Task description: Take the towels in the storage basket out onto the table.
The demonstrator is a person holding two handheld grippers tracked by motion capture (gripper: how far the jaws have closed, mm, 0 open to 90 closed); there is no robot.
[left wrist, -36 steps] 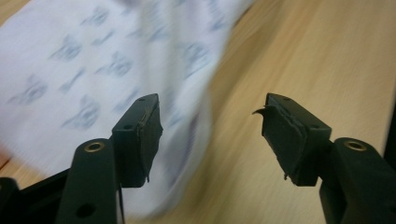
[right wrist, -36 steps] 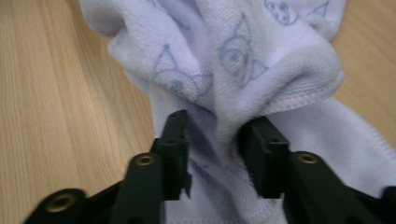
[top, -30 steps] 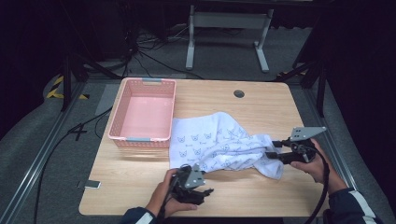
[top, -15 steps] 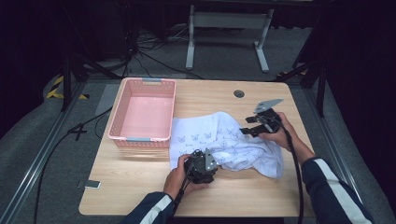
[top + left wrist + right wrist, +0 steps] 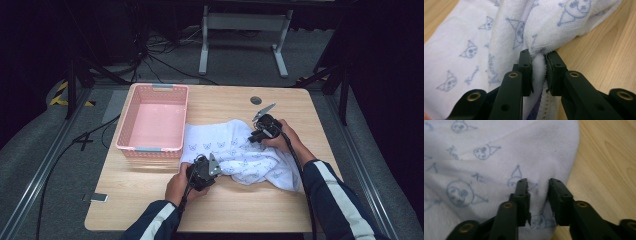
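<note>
A white towel (image 5: 240,152) printed with small blue cat faces lies rumpled on the middle of the wooden table (image 5: 150,200). My left gripper (image 5: 202,172) is at the towel's near left edge. In the left gripper view it (image 5: 539,65) is shut on a bunched fold of the towel (image 5: 506,30). My right gripper (image 5: 262,127) rests on the towel's far right edge. In the right gripper view its jaws (image 5: 538,192) stand close together with towel (image 5: 499,150) fabric in the narrow gap, just left of the towel's rounded edge and the bare wood.
An empty pink plastic basket (image 5: 152,120) stands on the table's left, touching the towel's left side. A round cable hole (image 5: 256,100) sits near the far edge. A small flat device (image 5: 95,197) lies at the near left corner. Cables and a stand's legs are on the floor beyond.
My right gripper has moved from the towel's near right end up and left to its far edge. My left gripper has moved right and forward, to the towel's near left edge.
</note>
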